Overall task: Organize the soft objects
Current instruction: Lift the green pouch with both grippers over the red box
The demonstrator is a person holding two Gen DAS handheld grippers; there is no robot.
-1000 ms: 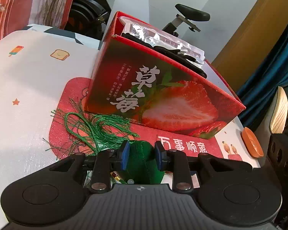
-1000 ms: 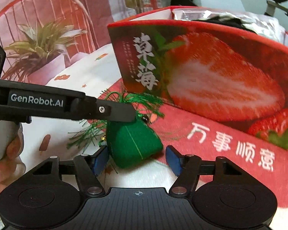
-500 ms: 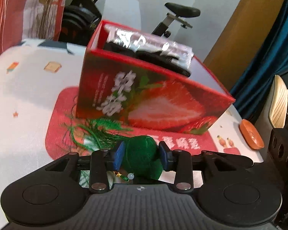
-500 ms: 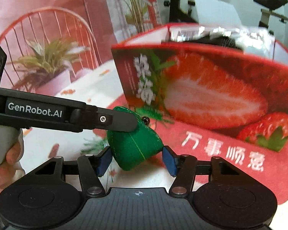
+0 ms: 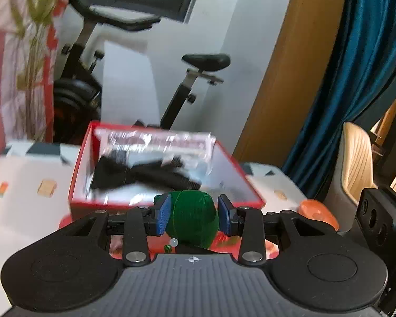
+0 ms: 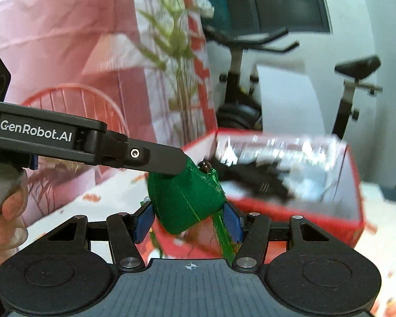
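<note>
A green stuffed sachet [image 5: 191, 218] with green tassels sits between the blue pads of my left gripper [image 5: 192, 215], which is shut on it and holds it up in the air before the open red strawberry box [image 5: 80, 158]. In the right wrist view the same sachet [image 6: 183, 202] hangs between my right gripper's fingers [image 6: 188, 220], tassels [image 6: 223, 237] dangling; those jaws flank it closely but I cannot tell if they press it. The left gripper's finger [image 6: 155, 158] reaches in from the left. The box [image 6: 353, 185] holds black cloth [image 5: 145, 174] and a shiny plastic pack [image 5: 155, 142].
The box stands on a red mat on a white patterned tablecloth [image 5: 26, 206]. An orange dish [image 5: 316, 212] lies at the right. An exercise bike [image 5: 198, 79], a blue curtain [image 5: 356, 79] and a beige chair [image 5: 356, 158] stand behind the table. A hand [image 6: 5, 211] holds the left gripper.
Both grippers have risen with the green sachet from the mat to above the box's rim; the box's inside now shows. The tassels have left the mat and hang down.
</note>
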